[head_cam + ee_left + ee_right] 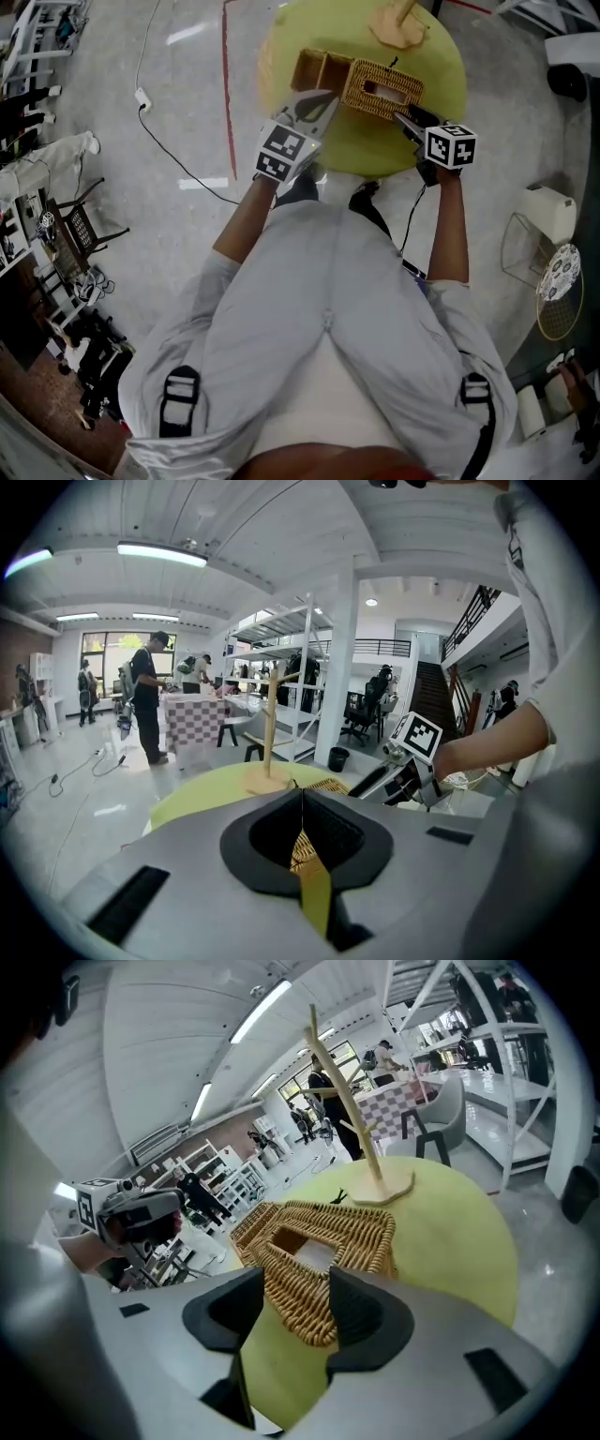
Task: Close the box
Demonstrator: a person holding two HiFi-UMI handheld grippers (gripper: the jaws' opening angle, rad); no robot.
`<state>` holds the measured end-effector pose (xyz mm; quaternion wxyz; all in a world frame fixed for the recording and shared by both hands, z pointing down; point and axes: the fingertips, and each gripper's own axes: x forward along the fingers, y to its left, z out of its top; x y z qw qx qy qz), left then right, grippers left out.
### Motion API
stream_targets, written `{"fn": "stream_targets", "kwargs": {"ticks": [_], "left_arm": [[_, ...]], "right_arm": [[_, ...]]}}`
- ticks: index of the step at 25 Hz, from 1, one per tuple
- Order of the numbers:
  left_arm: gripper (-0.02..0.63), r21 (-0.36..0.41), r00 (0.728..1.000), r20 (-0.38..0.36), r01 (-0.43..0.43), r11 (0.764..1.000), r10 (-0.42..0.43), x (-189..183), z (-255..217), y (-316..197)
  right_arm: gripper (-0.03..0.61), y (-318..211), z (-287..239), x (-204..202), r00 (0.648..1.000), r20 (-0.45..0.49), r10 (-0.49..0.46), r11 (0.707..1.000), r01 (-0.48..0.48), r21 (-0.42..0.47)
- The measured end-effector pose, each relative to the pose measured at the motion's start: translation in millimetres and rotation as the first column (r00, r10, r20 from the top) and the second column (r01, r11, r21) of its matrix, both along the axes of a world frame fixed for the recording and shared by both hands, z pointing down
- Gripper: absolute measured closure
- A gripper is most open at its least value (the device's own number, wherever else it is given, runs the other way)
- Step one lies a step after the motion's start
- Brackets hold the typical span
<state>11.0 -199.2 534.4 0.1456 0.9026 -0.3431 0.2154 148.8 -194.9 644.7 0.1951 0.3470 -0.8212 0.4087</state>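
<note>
Fingers [366, 1314] of the right gripper [298, 1296] stand apart, the near corner of the wicker box [361, 1232] just ahead between them on the table [450, 1241], its length running toward the left gripper [302, 829], whose fingers are pressed together.

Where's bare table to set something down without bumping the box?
Bare table right of the wicker box, out to the rim, and the near strip between the left gripper and right gripper. Crowded around the box and the wooden stand behind it.
</note>
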Motion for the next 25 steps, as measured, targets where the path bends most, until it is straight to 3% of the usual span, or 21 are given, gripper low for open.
{"fn": "stream_targets", "kwargs": {"ticks": [6, 13, 21, 25], "left_arm": [[0.584, 0.021, 1.0, -0.017, -0.003, 1.0, 0.003, -0.1, -9.9, 4.6], [0.584, 0.067, 0.999, -0.036, 0.002, 0.998, 0.0, -3.7, -29.4, 2.4], [0.584, 0.153, 0.999, -0.05, 0.006, 0.988, 0.001, -10.1, -71.4, -15.3], [0.584, 0.192, 0.999, -0.045, 0.016, 0.981, -0.007, -16.0, -97.2, -26.3]], "right_arm": [[0.345, 4.1, -10.5, 4.1, 0.997, -0.074, 0.017, 0.998, -0.013, 0.055], [0.378, -4.1, -65.6, 17.1, 0.983, -0.141, 0.114, 0.971, -0.081, 0.224], [0.512, -19.7, -158.0, 39.0, 0.926, -0.267, 0.268, 0.877, -0.12, 0.465], [0.545, -17.0, -204.2, 40.7, 0.914, -0.263, 0.309, 0.819, -0.115, 0.562]]}}
